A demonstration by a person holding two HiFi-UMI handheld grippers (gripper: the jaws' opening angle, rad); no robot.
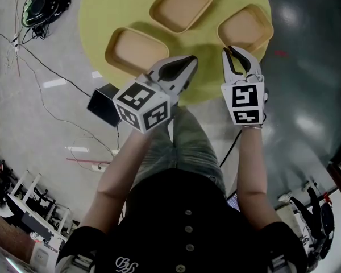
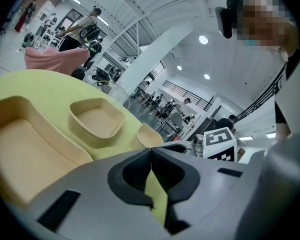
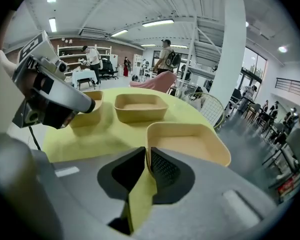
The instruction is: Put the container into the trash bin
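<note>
Pinching near wall of container: right hand-held gripper, jaws closed.

- three tan containers, one at the right gripper tips, two ahead of the left gripper
- one yellow table
- one black box on the floor

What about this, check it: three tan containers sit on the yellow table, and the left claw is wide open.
Not quite. Three tan containers sit on the yellow table, but the left claw is shut, its jaws meeting with nothing between them; the left gripper view shows this.
</note>
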